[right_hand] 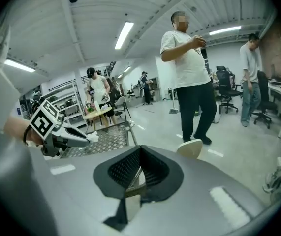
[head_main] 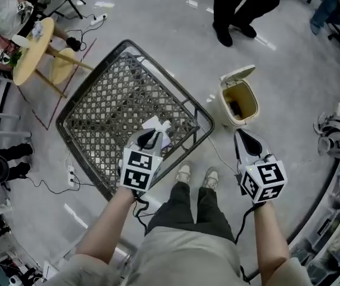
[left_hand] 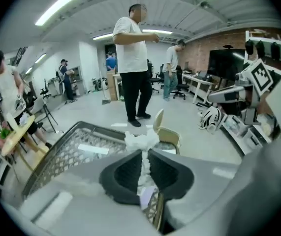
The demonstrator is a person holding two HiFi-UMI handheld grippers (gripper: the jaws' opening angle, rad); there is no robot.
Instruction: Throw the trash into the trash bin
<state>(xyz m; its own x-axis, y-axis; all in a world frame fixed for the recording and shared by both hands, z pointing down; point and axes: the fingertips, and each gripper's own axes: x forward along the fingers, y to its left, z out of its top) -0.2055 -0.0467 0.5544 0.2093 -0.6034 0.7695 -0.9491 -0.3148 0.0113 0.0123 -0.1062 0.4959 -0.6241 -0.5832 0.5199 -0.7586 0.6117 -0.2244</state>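
Head view: left tool (head_main: 150,139) clamps the tissue (head_main: 159,127) at its tip, over the crate (head_main: 98,112), likely held clear for carrying to the open bin (head_main: 224,111) at its right. Right tool (head_main: 244,140), clenched and empty, hangs near the bin.

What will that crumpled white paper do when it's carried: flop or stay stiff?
Probably floppy: the crumpled paper bunches loosely above the left gripper pinching it. Thin and crinkled, it is likely light and may flutter. It looks unlikely to slip, squashed between the closed jaws.
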